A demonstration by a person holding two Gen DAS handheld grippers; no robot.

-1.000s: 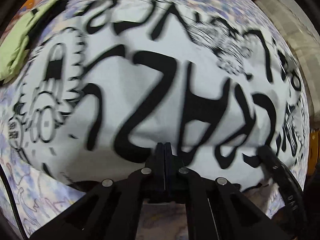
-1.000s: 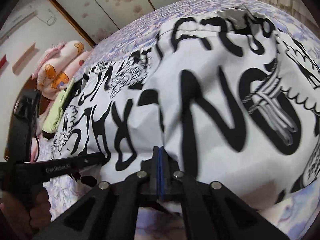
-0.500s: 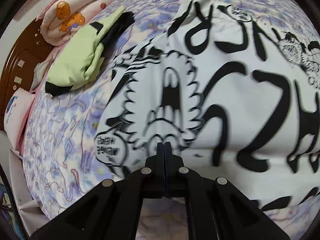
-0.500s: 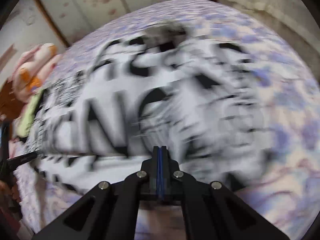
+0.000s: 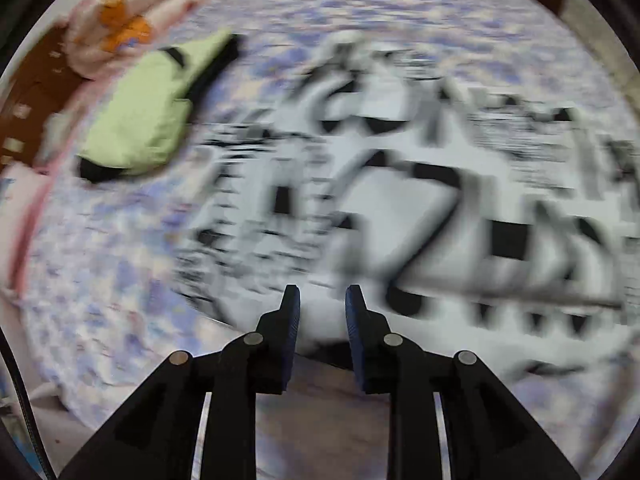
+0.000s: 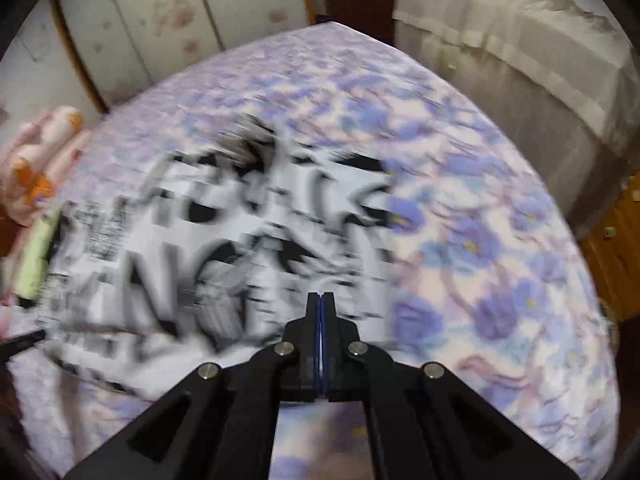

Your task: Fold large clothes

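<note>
Left wrist view: my left gripper [image 5: 322, 300] has jaws apart, nothing held, over shirt [image 5: 420, 208] lying on bed [image 5: 100, 260]. Right gripper [image 6: 321, 304] jaws pressed together; can't tell if pinching shirt [image 6: 208, 256].

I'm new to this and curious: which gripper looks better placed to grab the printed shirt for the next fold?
Probably the left gripper: its jaws stand open right over the shirt edge. The right gripper has its jaws pressed together.
</note>
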